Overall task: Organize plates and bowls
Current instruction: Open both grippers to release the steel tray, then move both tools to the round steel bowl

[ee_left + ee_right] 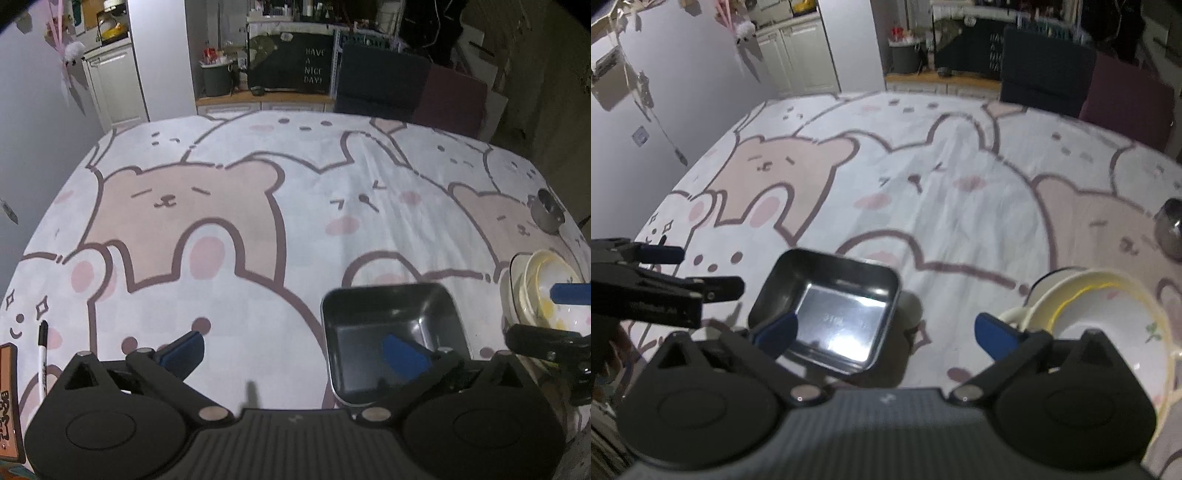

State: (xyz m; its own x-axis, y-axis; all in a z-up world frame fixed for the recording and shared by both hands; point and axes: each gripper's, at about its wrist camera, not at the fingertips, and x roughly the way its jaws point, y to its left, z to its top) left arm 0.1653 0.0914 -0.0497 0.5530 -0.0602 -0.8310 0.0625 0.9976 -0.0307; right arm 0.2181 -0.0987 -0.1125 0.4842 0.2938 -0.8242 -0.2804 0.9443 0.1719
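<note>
A square metal tray [393, 339] lies on the bear-print tablecloth [258, 240] near the front; it also shows in the right wrist view [834, 314]. A stack of cream plates and bowls [543, 291] stands to its right, and shows in the right wrist view [1108, 317]. My left gripper [295, 354] is open and empty, its right finger over the tray. My right gripper [886, 332] is open and empty, spanning from the tray's near edge to the stack's left rim. The right gripper's blue finger also shows in the left wrist view [570, 293] over the stack.
A small metal cup [548, 216] stands at the table's right edge, also in the right wrist view [1172, 229]. A black marker [42, 350] and an orange box [7, 402] lie front left. Dark chairs [384, 79] stand behind the table.
</note>
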